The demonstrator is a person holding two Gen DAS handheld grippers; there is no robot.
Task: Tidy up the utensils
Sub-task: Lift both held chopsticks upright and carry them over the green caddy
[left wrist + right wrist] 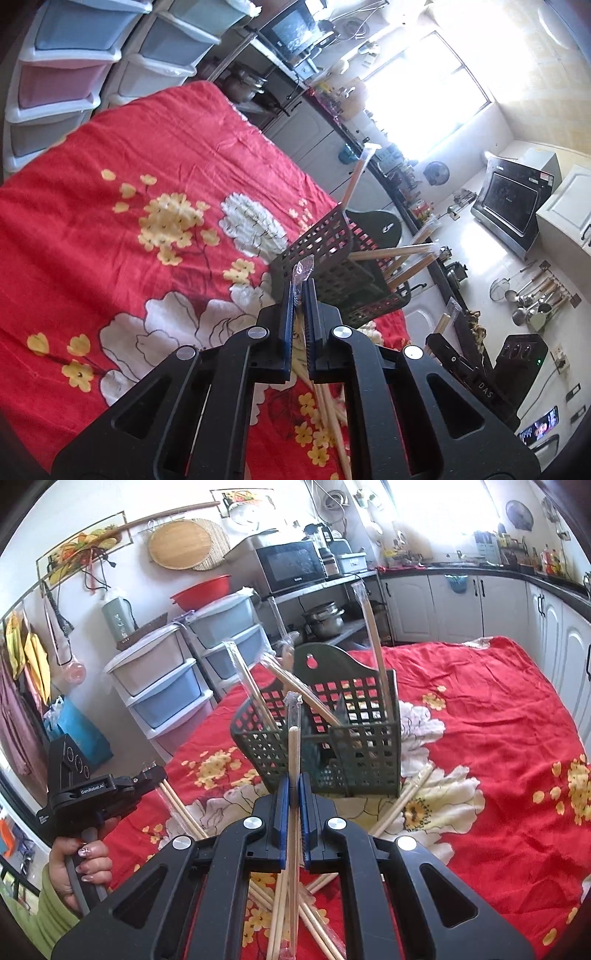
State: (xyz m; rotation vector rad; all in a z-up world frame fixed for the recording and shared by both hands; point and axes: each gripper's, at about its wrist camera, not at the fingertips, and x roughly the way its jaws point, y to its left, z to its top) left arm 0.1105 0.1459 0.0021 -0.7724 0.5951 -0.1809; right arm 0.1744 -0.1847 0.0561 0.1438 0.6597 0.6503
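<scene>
Chopsticks (294, 753) pinched in right gripper (294, 794); left gripper (299, 295) pinches another wrapped pair. Basket (332, 738) sits mid-frame. Best lift tips above rim, then drop in upright.

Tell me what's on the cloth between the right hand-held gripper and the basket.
Nothing lies there: the right wrist view shows only bare red flowered cloth between the right hand-held gripper and the basket. The gripper's wrapped chopsticks cross above it.

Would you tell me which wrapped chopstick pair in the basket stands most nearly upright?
The pair at the basket's back right corner, below the cabinets; the others lean left.
</scene>
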